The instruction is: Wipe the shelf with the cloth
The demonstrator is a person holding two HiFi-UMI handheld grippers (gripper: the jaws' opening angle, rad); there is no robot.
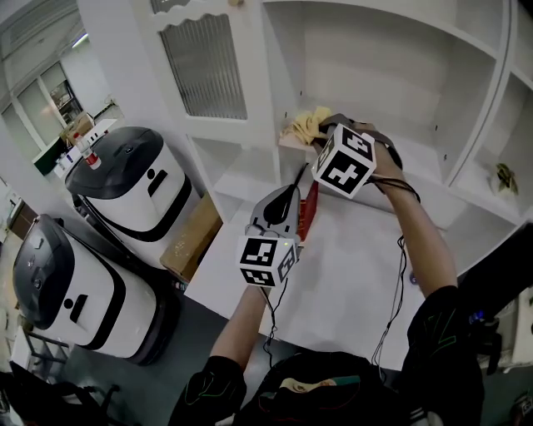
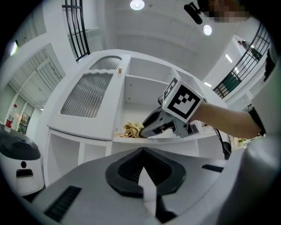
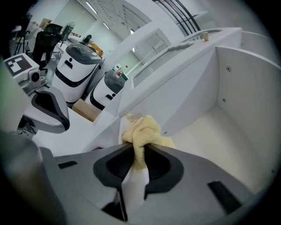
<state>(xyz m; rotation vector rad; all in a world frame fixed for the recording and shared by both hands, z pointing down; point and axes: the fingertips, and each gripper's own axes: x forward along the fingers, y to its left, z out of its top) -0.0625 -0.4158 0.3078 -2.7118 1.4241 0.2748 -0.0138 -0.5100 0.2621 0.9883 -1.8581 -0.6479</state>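
Bright overhead lamps [image 2: 137,4]; fisheye corners dark, perhaps blurred.

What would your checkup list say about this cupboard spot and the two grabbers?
Surface: white shelf in a cupboard.
Job's things: yellow cloth at the shelf's left front edge.
Clutter: red thing on the counter; cardboard box below.
Grippers: right gripper shut on the cloth; left gripper shut, empty, above the counter.
Cables: black cable along the right arm.
Surroundings: two white machines at left.

Right gripper [image 3: 137,151] forward, tight on cloth [image 3: 142,132]; left gripper [image 2: 142,154] low, closed.
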